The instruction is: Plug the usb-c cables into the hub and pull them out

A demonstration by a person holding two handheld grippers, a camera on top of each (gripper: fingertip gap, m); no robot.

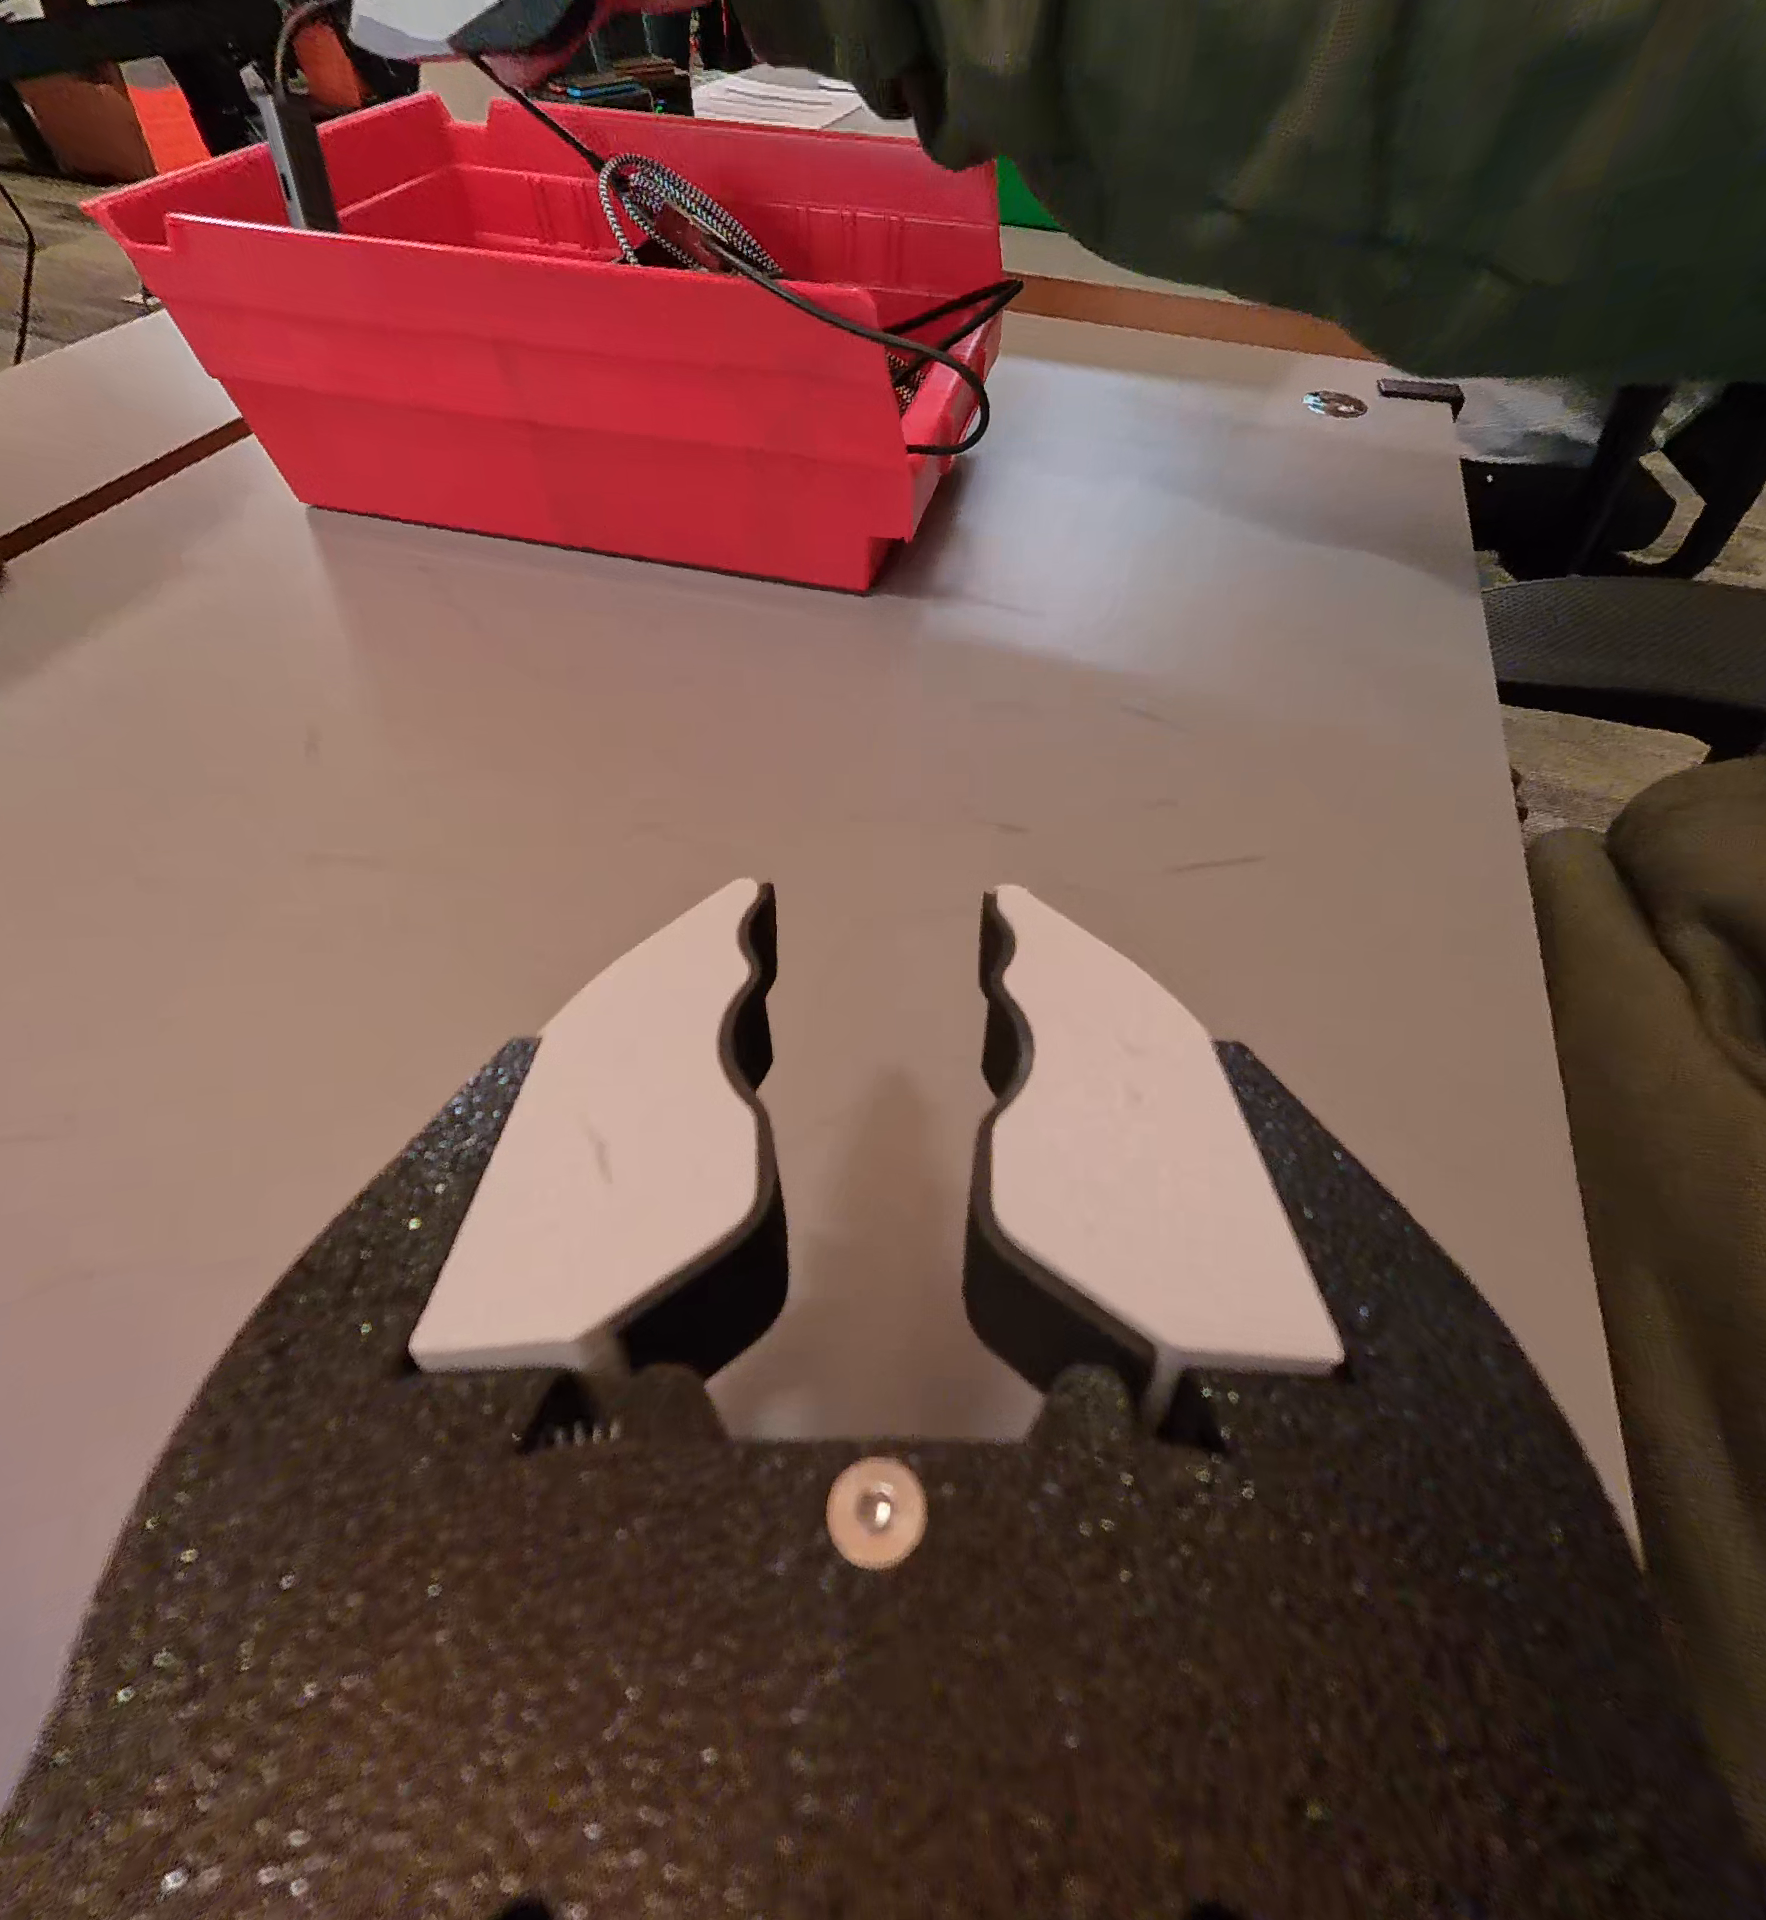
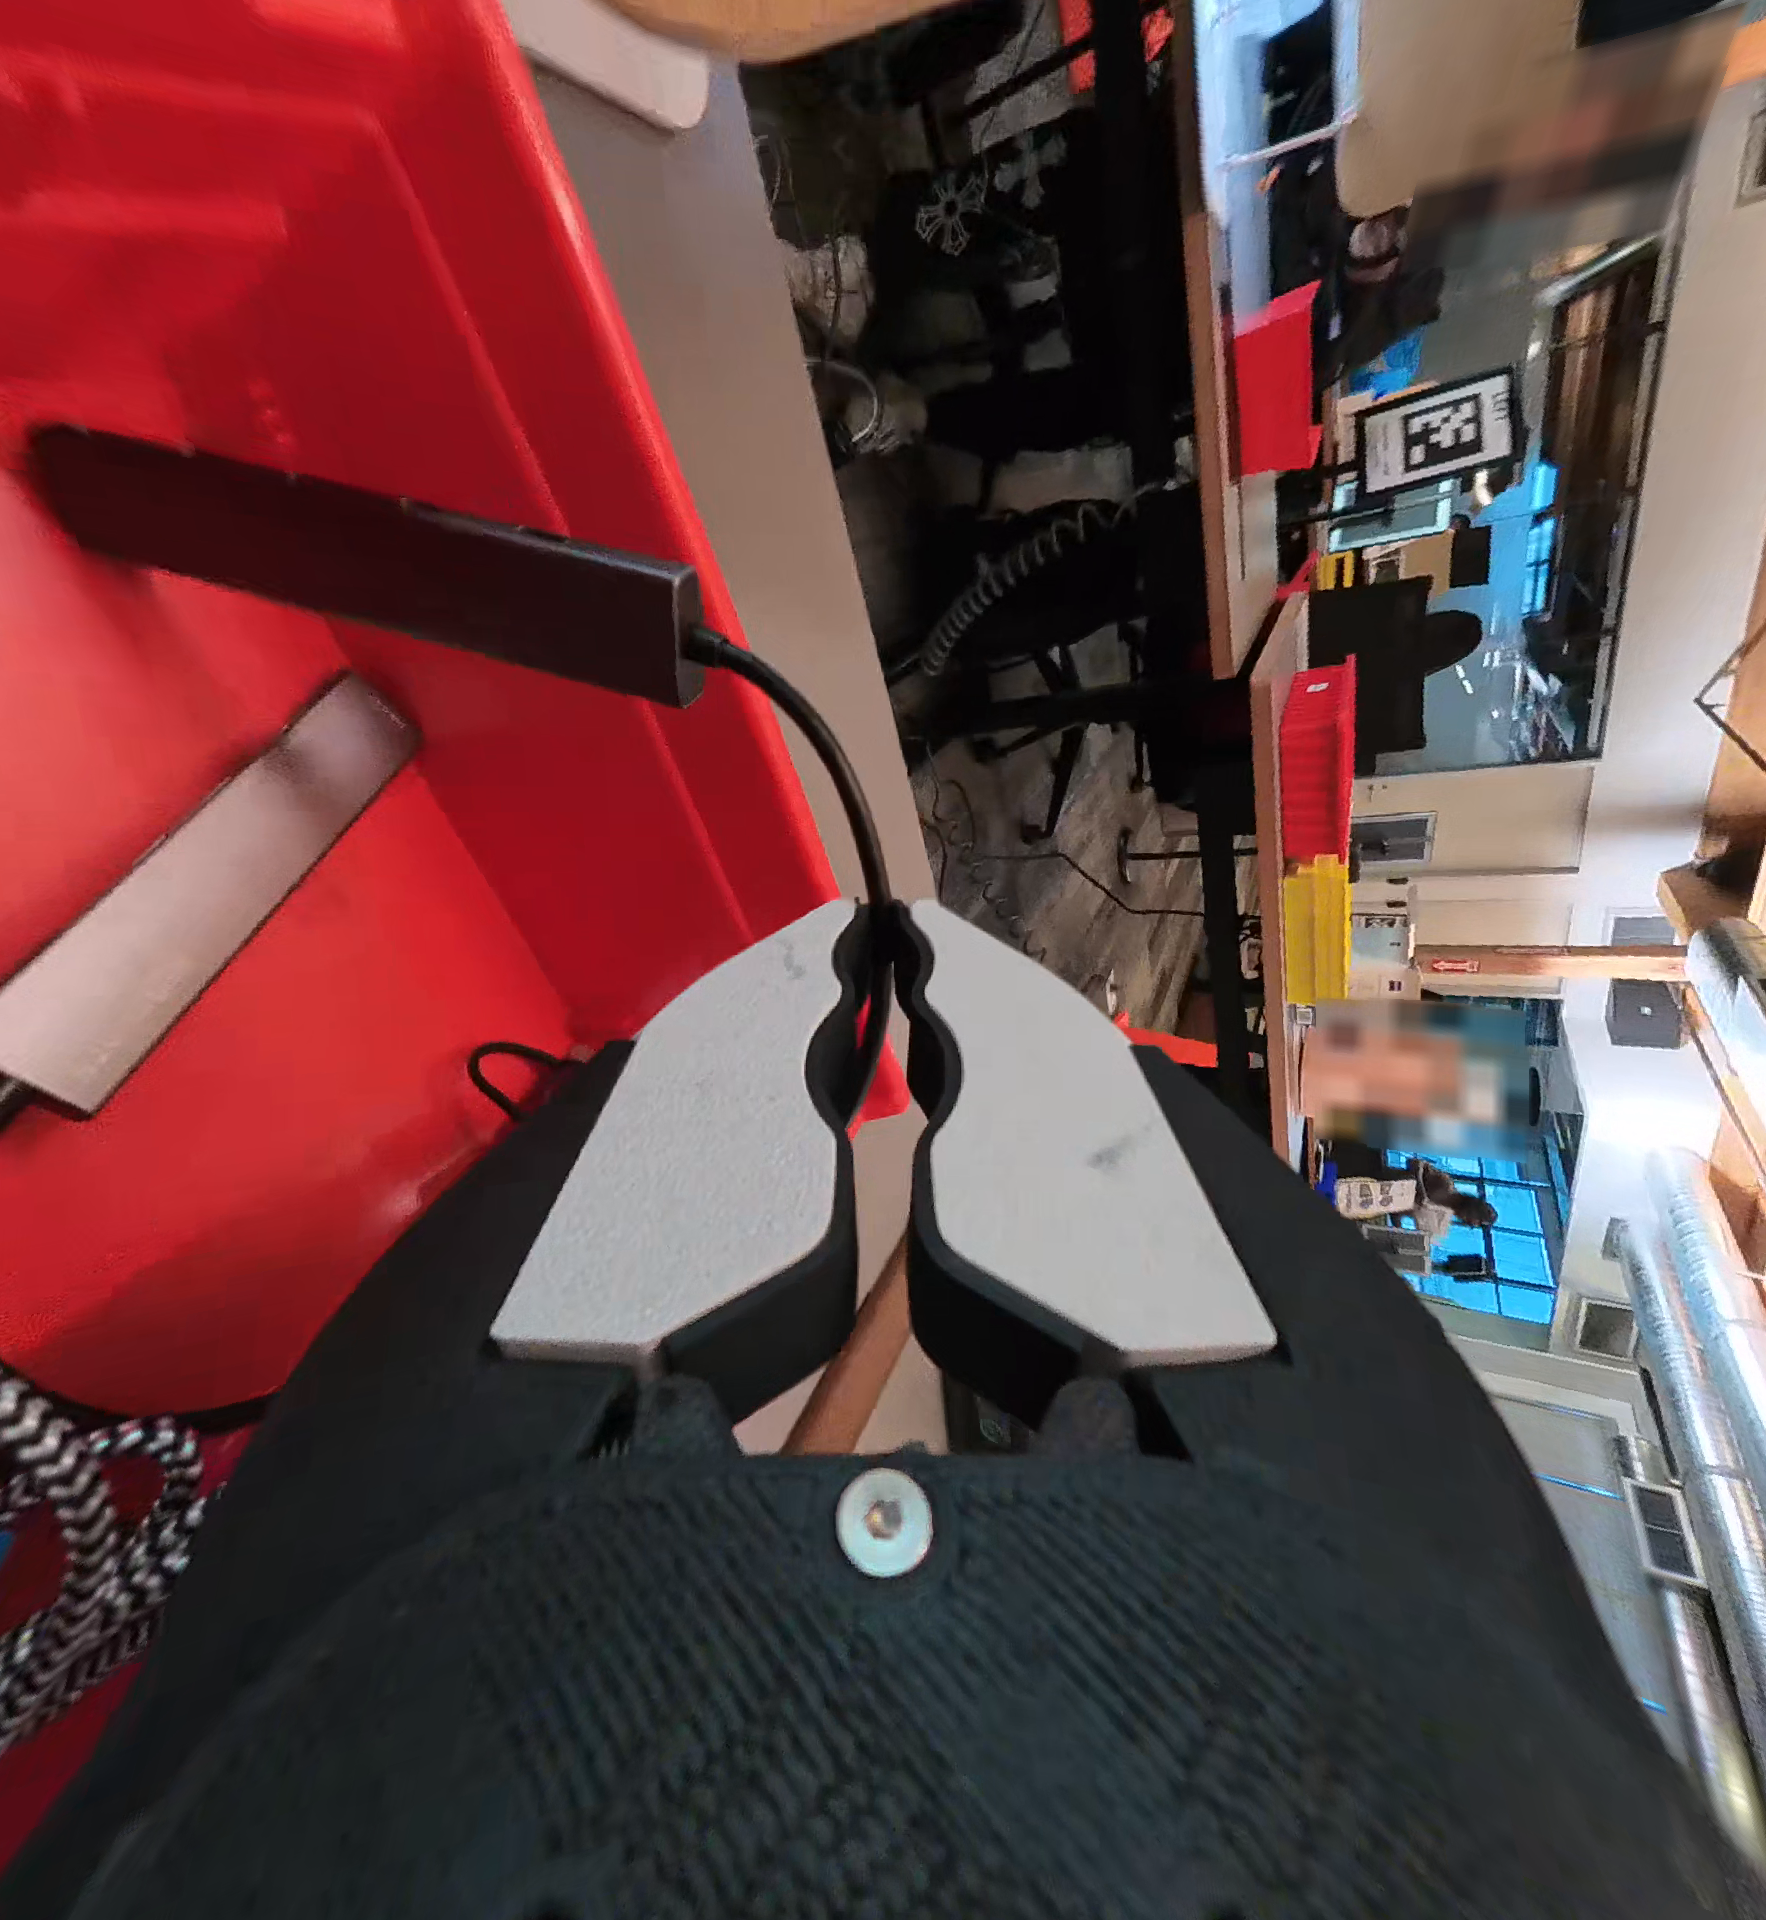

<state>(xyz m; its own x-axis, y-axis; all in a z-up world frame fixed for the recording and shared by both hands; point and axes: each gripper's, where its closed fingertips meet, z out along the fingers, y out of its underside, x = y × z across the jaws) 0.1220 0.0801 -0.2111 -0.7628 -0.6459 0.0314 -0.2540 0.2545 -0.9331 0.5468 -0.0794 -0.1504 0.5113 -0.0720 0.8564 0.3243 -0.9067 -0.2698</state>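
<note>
No wording could be made out; a black-and-white square marker sign point(image 2: 1438, 428) stood in the background room, and a small red sign point(image 2: 1450, 965) was too blurred

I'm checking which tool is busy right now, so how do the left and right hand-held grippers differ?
The left hand-held gripper is open and empty; the right hand-held gripper is shut on the black cable of the dark hub. The left one hovers over the bare grey table, short of the red bin; the right one is at the bin itself. Both have pale fingers.
</note>
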